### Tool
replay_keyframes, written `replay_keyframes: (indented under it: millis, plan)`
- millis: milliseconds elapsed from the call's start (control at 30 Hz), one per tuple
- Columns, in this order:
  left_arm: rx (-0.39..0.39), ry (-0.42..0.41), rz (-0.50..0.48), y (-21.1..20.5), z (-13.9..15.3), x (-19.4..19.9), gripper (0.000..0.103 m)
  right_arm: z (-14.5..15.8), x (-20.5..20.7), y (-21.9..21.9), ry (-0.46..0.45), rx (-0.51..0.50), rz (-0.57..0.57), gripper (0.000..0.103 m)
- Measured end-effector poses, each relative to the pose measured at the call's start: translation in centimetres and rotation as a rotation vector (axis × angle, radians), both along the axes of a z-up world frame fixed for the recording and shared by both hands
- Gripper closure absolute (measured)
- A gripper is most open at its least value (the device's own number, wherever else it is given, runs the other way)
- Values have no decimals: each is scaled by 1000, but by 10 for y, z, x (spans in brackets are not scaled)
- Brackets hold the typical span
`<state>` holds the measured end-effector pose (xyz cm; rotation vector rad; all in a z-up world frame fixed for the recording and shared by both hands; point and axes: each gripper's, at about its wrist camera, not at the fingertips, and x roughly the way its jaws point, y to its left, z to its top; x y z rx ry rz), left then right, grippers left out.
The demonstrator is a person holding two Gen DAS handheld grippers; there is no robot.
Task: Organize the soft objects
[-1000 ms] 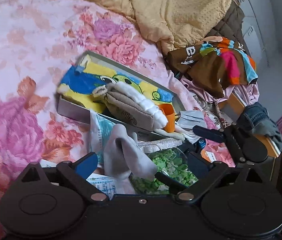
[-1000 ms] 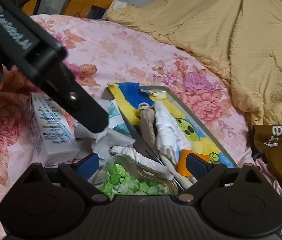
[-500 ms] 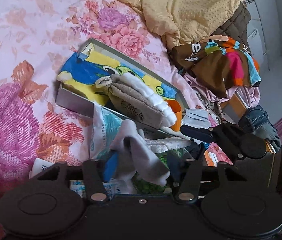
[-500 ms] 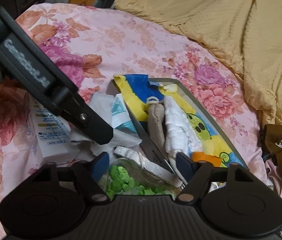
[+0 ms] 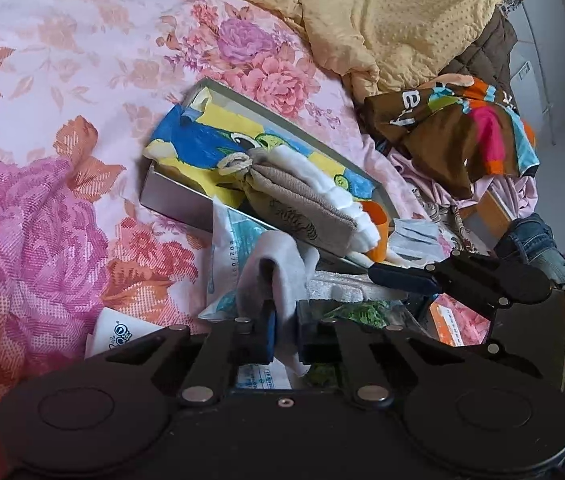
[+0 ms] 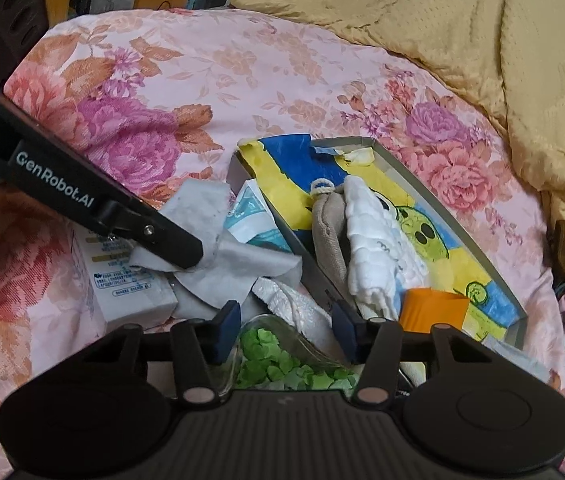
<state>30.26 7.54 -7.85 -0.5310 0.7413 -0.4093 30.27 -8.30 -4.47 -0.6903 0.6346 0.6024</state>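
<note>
Left tongs (image 5: 284, 330) — tight on grey cloth (image 5: 278, 264)

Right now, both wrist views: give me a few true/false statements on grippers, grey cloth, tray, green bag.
1. The left gripper is shut on the grey cloth. True.
2. The right gripper holds the orange cup. False: its jaws are closing around the green bag; the cup stands in the tray.
3. The tray holds a beige pouch and a white cloth. True.
4. The grey cloth lies inside the tray. False: it lies outside it, on the bed beside the tray.
5. The yellow blanket covers the tray. False: it lies apart, beyond it.
</note>
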Motion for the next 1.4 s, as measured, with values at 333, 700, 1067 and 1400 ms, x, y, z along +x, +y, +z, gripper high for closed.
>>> replay_keyframes:
  millis: [333,700,1067,1400]
  plan:
    - [8,-24,-10,-2,6,-5,95,20,12,-27,103,150,-110,64]
    - [6,-48,-30,-4,10,-8,95,28,10,-52,181,168,-108,58]
    - [21,-55,-37,-9,13,-11,95,32,4,-55,164,226,-95,48]
    - [16,-48,-20,-5,10,-8,95,16,17,-27,90,173,-106,41]
